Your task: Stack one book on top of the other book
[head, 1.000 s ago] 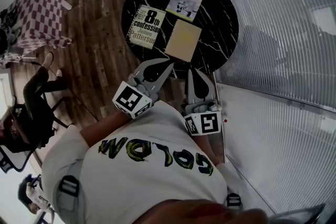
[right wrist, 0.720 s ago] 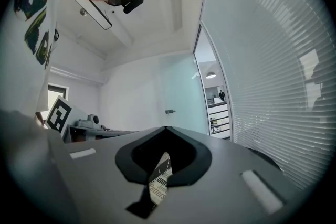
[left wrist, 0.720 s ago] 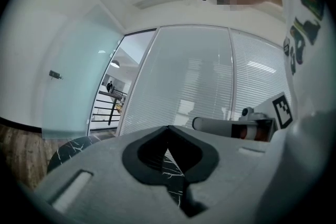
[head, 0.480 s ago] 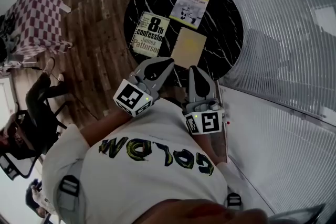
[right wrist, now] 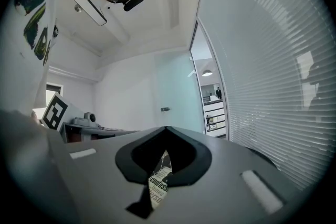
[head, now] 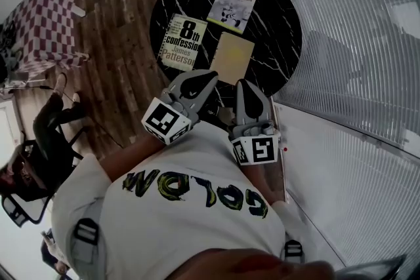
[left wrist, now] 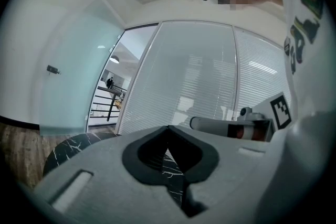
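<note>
Three books lie on the round black marble table (head: pixel 282 23): the "8th confession" paperback (head: pixel 182 42) at the left, a plain tan book (head: pixel 230 54) near the front edge, and a yellow-green book (head: pixel 233 6) behind. My left gripper (head: pixel 207 76) and right gripper (head: pixel 245 84) hover side by side at the table's near edge, both shut and empty. In the left gripper view the closed left gripper (left wrist: pixel 168 128) shows only marble through its slit. In the right gripper view the slit of the shut right gripper (right wrist: pixel 166 129) frames the "8th confession" paperback (right wrist: pixel 159 182).
A frosted ribbed glass wall (head: pixel 354 42) runs along the right of the table. A checkered-cloth table (head: pixel 49 16) and a dark chair (head: pixel 26 167) stand to the left on the wooden floor (head: pixel 118 3). My own torso fills the lower head view.
Both grippers have edged forward toward the table's near edge, still shut. The books have not moved on the table.
</note>
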